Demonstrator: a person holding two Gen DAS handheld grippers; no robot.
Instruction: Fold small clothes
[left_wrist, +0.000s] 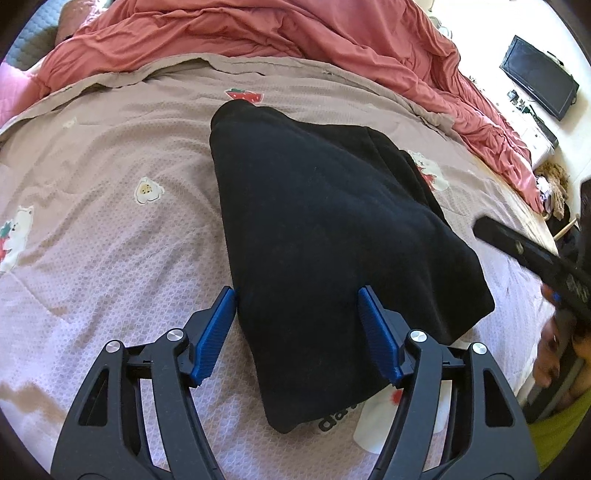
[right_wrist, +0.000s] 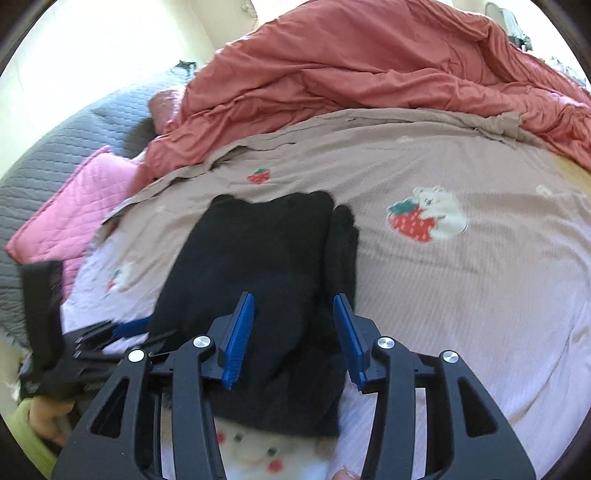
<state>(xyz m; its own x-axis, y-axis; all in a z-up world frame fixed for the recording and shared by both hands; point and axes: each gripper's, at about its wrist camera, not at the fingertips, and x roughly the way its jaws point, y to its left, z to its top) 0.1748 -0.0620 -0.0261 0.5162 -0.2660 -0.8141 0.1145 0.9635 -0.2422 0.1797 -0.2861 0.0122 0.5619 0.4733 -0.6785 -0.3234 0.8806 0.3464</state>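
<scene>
A black garment (left_wrist: 332, 236) lies folded into a thick bundle on the pink-brown bedspread (left_wrist: 110, 240); it also shows in the right wrist view (right_wrist: 258, 266). My left gripper (left_wrist: 297, 306) is open, its blue pads either side of the bundle's near edge, the left pad touching the cloth. My right gripper (right_wrist: 293, 314) is open above the garment's near part, holding nothing. The right gripper's body also shows at the right edge of the left wrist view (left_wrist: 535, 254), and the left gripper shows blurred at the left of the right wrist view (right_wrist: 122, 328).
A crumpled red duvet (left_wrist: 295, 33) is heaped along the far side of the bed. A pink quilted pillow (right_wrist: 70, 221) and a grey quilted cover (right_wrist: 44, 155) lie at the left. A dark monitor (left_wrist: 539, 81) stands on a desk beyond the bed's right side.
</scene>
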